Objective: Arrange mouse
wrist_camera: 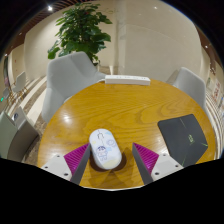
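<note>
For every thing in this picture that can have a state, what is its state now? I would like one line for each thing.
White computer mouse: lying flat on the round wooden table, between the fingers, not held.
Gripper: open, a gap on each side of the mouse.
Dark grey mouse pad: lying flat on the table, nothing on it.
Grey chairs: unoccupied, pushed up to the table.
Green potted plant: upright behind the chairs.

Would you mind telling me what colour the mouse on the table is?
White, in the gripper view: the mouse sits between the open jaws.
</note>
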The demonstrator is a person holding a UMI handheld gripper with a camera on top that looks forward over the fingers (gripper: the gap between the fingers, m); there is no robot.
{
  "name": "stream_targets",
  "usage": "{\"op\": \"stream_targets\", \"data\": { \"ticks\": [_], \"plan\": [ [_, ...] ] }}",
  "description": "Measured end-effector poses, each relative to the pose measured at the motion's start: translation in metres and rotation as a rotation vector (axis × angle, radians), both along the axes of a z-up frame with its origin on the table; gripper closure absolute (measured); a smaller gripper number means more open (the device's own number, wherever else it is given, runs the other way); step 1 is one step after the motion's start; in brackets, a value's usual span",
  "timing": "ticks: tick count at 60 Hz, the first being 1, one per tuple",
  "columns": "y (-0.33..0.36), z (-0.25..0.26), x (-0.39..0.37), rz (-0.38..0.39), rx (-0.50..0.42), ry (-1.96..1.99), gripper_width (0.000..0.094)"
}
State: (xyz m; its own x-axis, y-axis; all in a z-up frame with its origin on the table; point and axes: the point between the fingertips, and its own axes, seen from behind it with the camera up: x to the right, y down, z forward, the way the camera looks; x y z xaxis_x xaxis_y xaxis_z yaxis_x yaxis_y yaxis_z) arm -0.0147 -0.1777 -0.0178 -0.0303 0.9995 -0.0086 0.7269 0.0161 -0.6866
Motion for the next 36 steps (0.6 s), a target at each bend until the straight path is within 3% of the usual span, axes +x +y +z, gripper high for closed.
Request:
{"op": "stream_targets", "data": {
  "ticks": [17, 20, 24, 36],
  "plan": [
    [0.01, -0.001, -0.026, -0.019, -0.005, 0.007, 0.0092],
    [0.007, 0.0, -0.025, -0.009, -0.004, 0.006, 0.0181],
    [0.004, 0.0, -0.023, 0.005, -0.002, 0.009, 0.0477],
    [-0.011, 0.007, -0.015, 0.087, -0.005, -0.009, 0.0565]
  ]
}}
